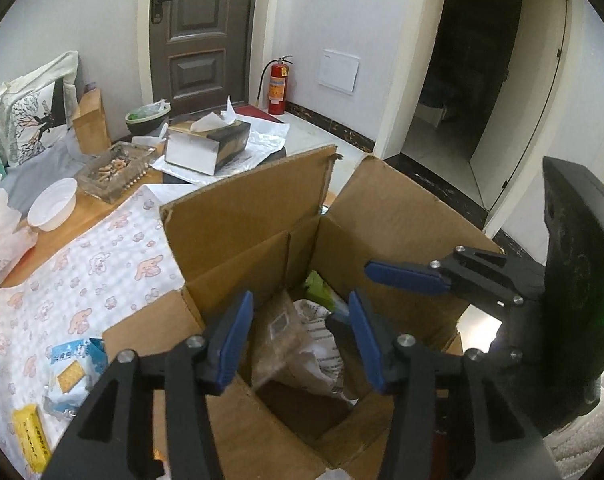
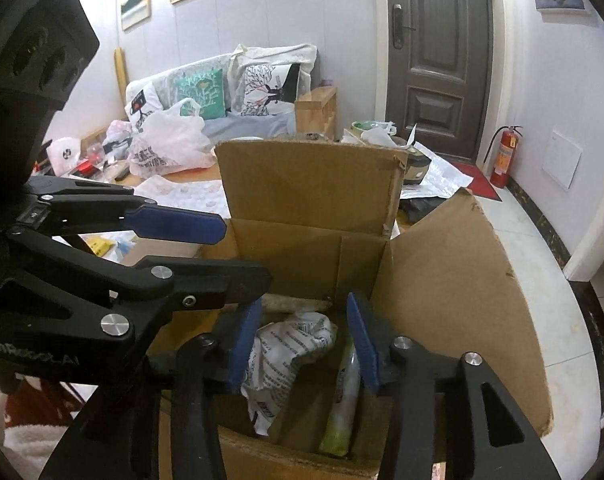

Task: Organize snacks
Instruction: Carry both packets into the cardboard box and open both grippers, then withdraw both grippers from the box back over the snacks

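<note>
We hang both tongs over the open cardboard box, and that makes sense: the box is where the snacks are being gathered, so everything funnels here. Our left gripper points down into the mouth of the box with its blue pads standing apart and nothing pressed between them; the packets show through the gap, lying loose below. Our right gripper is the same, jaws parted and empty above the pile. Inside the box we see a crinkled white packet with dark print, a clear wrapped brownish packet beside it, and a green packet standing on end against the box wall on the right side, probably because it slid there. The flaps stand up and outward, which keeps the opening wide for us. The job isn't finished, we judge: out on the patterned cloth to the left of the box, a blue-and-white cracker packet and a yellow packet lie waiting, near each other and just beside the carton's near flap. Those look like the next pickups, and the left tongs are the closer ones. Further back sit a white bowl, a tissue box and a glass ashtray, clutter we'd steer around.
</note>
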`<state>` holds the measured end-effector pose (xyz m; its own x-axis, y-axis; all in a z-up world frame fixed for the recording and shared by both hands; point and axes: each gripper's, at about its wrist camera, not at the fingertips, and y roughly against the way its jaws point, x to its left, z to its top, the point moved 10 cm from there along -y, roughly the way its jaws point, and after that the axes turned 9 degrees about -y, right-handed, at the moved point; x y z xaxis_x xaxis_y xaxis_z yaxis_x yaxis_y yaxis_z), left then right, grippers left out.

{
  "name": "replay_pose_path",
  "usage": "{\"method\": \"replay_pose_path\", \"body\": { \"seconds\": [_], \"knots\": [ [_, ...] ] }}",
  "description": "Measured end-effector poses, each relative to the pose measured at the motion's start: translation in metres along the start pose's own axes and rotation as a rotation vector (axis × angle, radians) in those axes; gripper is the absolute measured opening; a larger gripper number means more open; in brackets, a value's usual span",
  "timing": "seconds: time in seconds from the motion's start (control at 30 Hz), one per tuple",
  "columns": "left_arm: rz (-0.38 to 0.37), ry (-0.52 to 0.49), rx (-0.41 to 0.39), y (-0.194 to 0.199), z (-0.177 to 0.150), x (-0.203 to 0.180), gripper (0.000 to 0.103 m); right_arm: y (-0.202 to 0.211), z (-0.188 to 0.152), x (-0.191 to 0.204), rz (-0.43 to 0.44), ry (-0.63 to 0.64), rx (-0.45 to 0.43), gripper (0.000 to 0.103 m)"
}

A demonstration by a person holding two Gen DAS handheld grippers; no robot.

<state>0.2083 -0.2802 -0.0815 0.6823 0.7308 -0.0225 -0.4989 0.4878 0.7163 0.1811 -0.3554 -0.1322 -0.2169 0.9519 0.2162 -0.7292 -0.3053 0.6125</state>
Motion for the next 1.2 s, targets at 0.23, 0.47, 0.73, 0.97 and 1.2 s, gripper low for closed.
{"method": "replay_pose_path", "body": {
  "seconds": [0.23, 0.47, 0.73, 0.97, 1.2],
  "knots": [
    [0.022, 0.009, -0.025, 0.019, -0.003, 0.004, 0.057, 0.006, 0.001, 0.006, 0.011, 0.003, -0.003, 0.043],
    [0.08, 0.047, -0.08, 0.065, -0.017, 0.025, 0.061, 0.022, 0.006, 0.038, 0.041, 0.044, -0.026, 0.043],
    [0.193, 0.117, -0.133, 0.139, -0.061, 0.073, 0.066, 0.035, 0.01, 0.111, 0.124, 0.103, -0.046, 0.043],
    [0.281, 0.194, -0.143, 0.181, -0.12, 0.122, 0.066, 0.026, 0.0, 0.187, 0.217, 0.152, -0.007, 0.043],
    [0.314, 0.282, -0.125, 0.192, -0.183, 0.168, 0.066, -0.008, -0.022, 0.25, 0.241, 0.211, 0.085, 0.043]
  ]
}}
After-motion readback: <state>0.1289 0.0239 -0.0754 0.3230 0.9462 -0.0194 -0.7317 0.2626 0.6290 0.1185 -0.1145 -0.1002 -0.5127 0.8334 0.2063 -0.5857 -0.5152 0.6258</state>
